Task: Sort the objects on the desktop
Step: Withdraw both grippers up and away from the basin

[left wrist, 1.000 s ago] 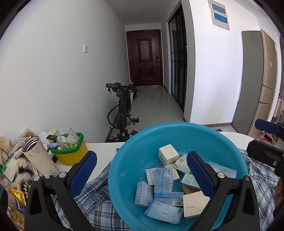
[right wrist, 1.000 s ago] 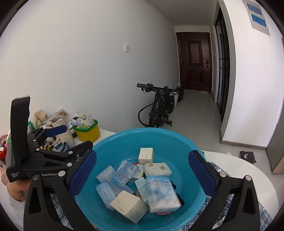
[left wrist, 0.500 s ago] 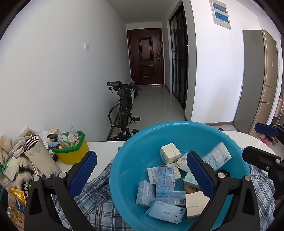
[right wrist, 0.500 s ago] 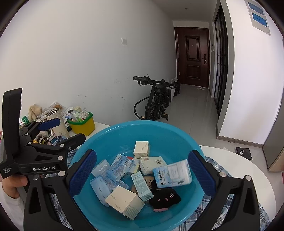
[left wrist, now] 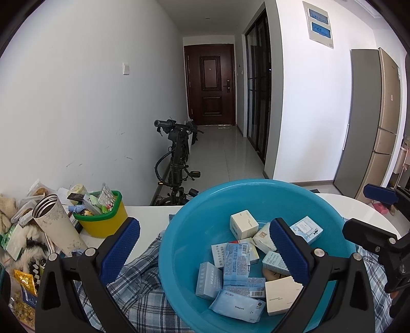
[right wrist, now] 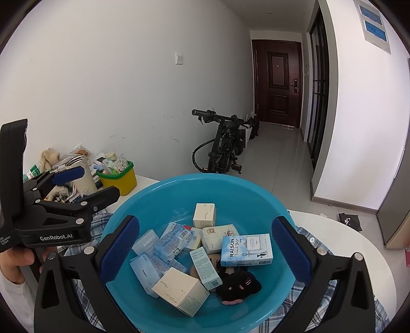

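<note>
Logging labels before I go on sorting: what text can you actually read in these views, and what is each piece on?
"RAISON" with script reading roughly "French Yog...": light blue box lying in the blue basin.
"GenRobot.AI": body of the left tool, seen from the right wrist view.
Print and barcodes on the other boxes in the basin, such as the cream box: too small to read.
Blue wall panel: unreadable.

We see our left tool point(right wrist: 84, 184) in matte black, silver screws along its arms, blue ribbed pads, white "GenRobot.AI" lettering on the side. Our right tool point(right wrist: 205, 246) matches: black frame, blue textured pads. White sleeve point(right wrist: 11, 294) at the wrist.
</note>
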